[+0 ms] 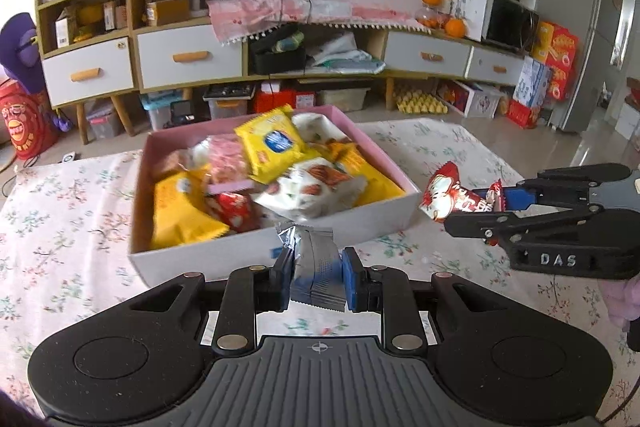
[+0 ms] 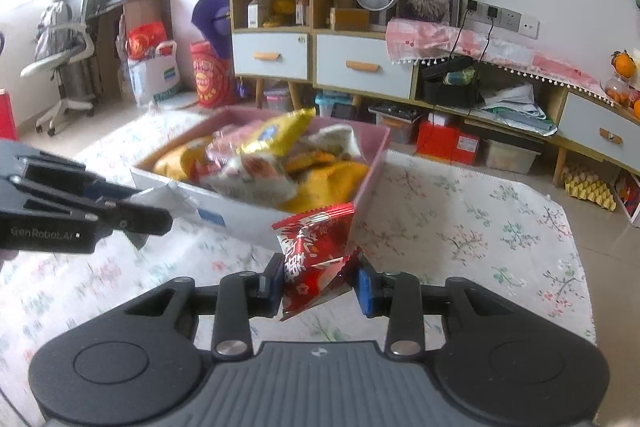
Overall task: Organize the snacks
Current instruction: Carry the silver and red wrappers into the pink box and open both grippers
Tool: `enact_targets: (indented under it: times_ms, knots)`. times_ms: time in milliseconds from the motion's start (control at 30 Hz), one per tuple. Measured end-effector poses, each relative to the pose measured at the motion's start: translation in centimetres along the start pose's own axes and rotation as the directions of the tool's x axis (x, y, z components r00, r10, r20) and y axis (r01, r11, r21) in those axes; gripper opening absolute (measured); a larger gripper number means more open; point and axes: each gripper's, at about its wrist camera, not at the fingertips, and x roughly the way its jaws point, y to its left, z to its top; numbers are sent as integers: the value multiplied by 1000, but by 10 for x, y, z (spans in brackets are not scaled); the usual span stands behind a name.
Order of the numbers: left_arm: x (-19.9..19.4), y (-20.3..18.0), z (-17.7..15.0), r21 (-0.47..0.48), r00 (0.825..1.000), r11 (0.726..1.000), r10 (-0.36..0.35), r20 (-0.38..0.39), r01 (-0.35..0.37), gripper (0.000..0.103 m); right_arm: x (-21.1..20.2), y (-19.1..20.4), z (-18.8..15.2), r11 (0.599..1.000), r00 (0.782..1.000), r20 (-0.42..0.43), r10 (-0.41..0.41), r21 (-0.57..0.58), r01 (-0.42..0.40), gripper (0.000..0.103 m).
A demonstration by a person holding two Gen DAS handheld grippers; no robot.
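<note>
Currently two packets in hand, one per tong. My left gripper (image 1: 316, 277) clamps a silver packet (image 1: 316, 267), long axis pointing ahead toward the pink box (image 1: 256, 251) of several snacks. My right gripper (image 2: 318, 285) clamps a red packet (image 2: 316, 251), tilted up-forward. Floral tablecloth (image 2: 460, 227); white-drawered sideboard (image 1: 188, 61) behind.

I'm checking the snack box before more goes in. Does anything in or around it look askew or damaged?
The packets in the pink box lie heaped at all angles, and a yellow packet juts above the rim. The box's near white wall looks torn or crumpled by its corner. Nothing has spilled onto the floral tablecloth.
</note>
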Motion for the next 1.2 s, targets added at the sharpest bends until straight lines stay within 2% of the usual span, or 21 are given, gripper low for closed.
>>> enact_targets:
  times_ms: [133,367,567,733,867,967,1200]
  knots:
    - [3,23,10,-103,1000,994,-19,7,19,22,6,3,11,997,1000,22,11,71,-13,20]
    - [13,53,27,-168,997,986,3,73,9,22,24,2,27,982,999,42,-1,189,-7,20]
    - [33,70,29,-215,996,977,3,86,15,22,44,-4,35,962,997,56,-50,273,33,20]
    - [50,69,30,-223,996,974,-10,87,29,22,64,-10,38,939,996,56,-69,340,46,20]
    - [63,63,26,-196,998,980,-15,65,27,22,76,-11,38,925,997,53,-49,380,25,21]
    - [72,60,22,-178,999,984,-7,32,12,23,81,-9,37,931,998,42,-38,365,20,21]
    - [76,62,19,-189,1000,982,-2,26,7,24,84,-6,39,938,999,44,-22,346,5,21]
